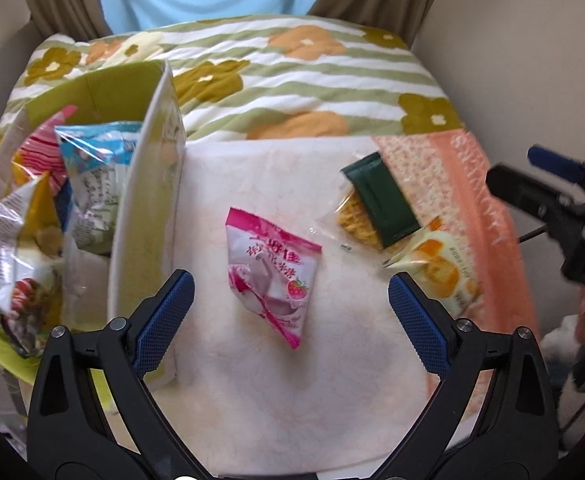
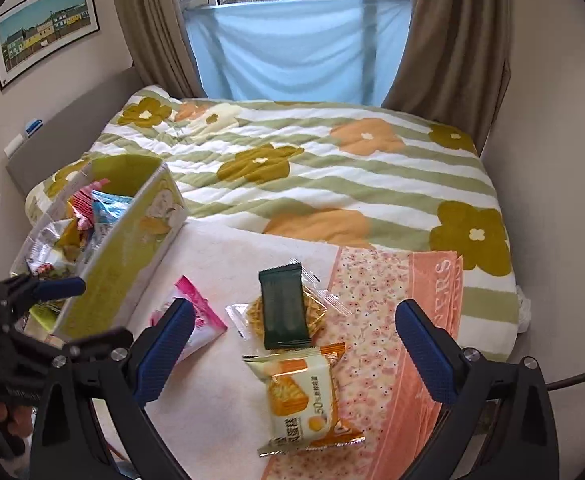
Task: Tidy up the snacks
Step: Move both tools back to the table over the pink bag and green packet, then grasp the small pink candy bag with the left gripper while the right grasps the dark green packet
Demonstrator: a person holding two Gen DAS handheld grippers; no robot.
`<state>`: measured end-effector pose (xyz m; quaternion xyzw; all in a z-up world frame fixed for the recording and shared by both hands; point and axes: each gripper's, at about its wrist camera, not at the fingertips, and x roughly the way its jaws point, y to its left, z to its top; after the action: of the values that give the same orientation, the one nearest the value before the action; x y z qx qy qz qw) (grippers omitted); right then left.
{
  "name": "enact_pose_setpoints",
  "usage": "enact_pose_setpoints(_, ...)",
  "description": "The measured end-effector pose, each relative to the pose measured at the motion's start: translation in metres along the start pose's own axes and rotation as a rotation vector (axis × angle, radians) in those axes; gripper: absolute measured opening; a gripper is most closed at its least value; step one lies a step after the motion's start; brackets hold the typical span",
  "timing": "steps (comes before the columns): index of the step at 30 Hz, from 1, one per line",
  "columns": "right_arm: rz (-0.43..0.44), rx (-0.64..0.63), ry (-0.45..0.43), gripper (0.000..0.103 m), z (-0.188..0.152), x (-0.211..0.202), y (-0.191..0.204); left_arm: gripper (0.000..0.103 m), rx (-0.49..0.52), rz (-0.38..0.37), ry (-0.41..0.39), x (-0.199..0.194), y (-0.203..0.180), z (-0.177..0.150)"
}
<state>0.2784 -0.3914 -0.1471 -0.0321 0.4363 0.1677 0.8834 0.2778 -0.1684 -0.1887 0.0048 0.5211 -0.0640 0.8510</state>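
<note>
With jaws spread wide and empty, the left gripper (image 1: 290,308) hangs over the pink strawberry packet (image 1: 270,274) at frame centre, apparently lined up to carry it to the green box (image 1: 148,216) at left, while the right gripper (image 2: 294,344), equally open and empty, brackets the orange cracker packet (image 2: 304,396) low in its view.

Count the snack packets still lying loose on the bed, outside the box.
4: the pink strawberry packet on the white cloth; the dark green packet on top of the clear-wrapped cracker; the orange-and-white cracker packet nearest the camera. Others in the green box are excluded.
</note>
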Motion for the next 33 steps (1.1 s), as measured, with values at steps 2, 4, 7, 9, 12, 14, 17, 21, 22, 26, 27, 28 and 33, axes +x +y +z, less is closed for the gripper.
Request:
enact_pose_setpoints(2,-0.001,-0.005,0.020,0.100,-0.001,0.017,-0.003,0.097,0.042,0.083,0.009,0.023,-0.004,-0.007)
enact_pose_setpoints(4,0.003,-0.012,0.038,0.100,-0.004,0.034,-0.006,0.097,0.082,0.138,0.017,0.041,-0.007,-0.015)
enact_pose_setpoints(7,0.016,-0.018,0.065,0.100,-0.007,0.060,-0.008,0.097,0.193,0.212,0.009,0.063,-0.022,-0.024)
enact_pose_setpoints(9,0.028,-0.014,0.086,0.100,-0.010,0.076,-0.012,0.097,0.211,0.241,0.026,0.079,-0.027,-0.028)
enact_pose_setpoints(12,0.043,-0.019,0.095,0.100,-0.013,0.092,-0.014,0.097,0.178,0.226,0.048,0.096,-0.023,-0.026)
enact_pose_setpoints(14,0.044,-0.028,0.105,0.100,-0.012,0.100,-0.014,0.097,0.143,0.205,0.069,0.107,-0.015,-0.024)
enact_pose_setpoints(17,0.049,-0.032,0.130,0.100,-0.010,0.112,-0.012,0.097,0.102,0.174,0.086,0.116,-0.007,-0.022)
enact_pose_setpoints(21,0.043,-0.058,0.166,0.098,-0.012,0.130,-0.006,0.088,0.062,0.112,0.087,0.120,0.001,-0.019)
enact_pose_setpoints(22,0.042,-0.064,0.174,0.096,-0.013,0.133,-0.005,0.084,0.056,0.106,0.091,0.120,0.001,-0.018)
enact_pose_setpoints(26,0.039,-0.095,0.211,0.086,-0.015,0.146,0.000,0.073,0.042,0.082,0.101,0.119,0.000,-0.014)
enact_pose_setpoints(27,0.033,-0.101,0.215,0.084,-0.015,0.148,0.001,0.071,0.037,0.080,0.102,0.118,0.000,-0.014)
enact_pose_setpoints(28,0.032,-0.103,0.218,0.083,-0.016,0.149,0.002,0.068,0.029,0.076,0.101,0.118,0.001,-0.015)
enact_pose_setpoints(33,-0.009,-0.135,0.218,0.073,-0.017,0.152,0.007,0.060,0.021,0.080,0.099,0.117,0.004,-0.012)
